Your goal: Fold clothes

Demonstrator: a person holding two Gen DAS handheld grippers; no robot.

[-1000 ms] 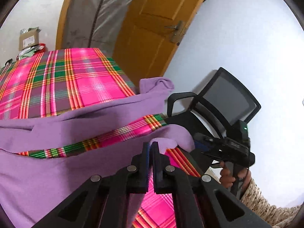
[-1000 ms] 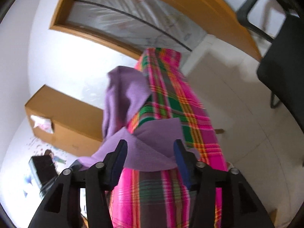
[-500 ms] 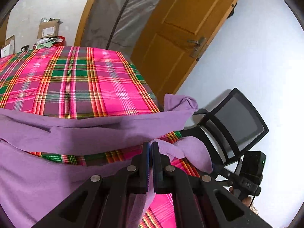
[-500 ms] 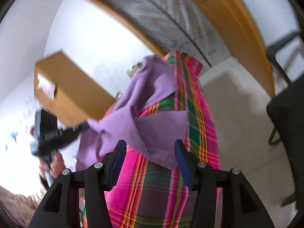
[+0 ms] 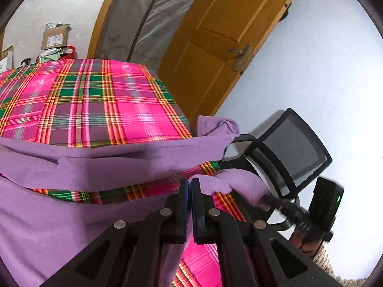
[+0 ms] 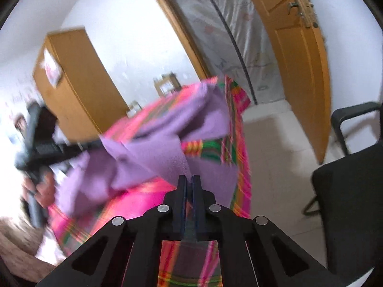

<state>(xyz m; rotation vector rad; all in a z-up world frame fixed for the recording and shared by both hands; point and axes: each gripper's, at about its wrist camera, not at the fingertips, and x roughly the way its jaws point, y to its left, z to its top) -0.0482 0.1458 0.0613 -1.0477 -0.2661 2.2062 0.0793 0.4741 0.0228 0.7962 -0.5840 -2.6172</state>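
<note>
Now both grippers are pinching the purple garment: left gripper and right gripper each holding cloth stretching toward eleven o'clock over the plaid table.

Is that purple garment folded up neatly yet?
No. The purple garment is loosely draped and bunched across the plaid tablecloth, with one edge held in the left claw.

One purple garment on one plaid-covered tabletop, two grippers pinching it: left gripper and right gripper. Past the far edge: one black chair, one wooden door, two cardboard boxes.
</note>
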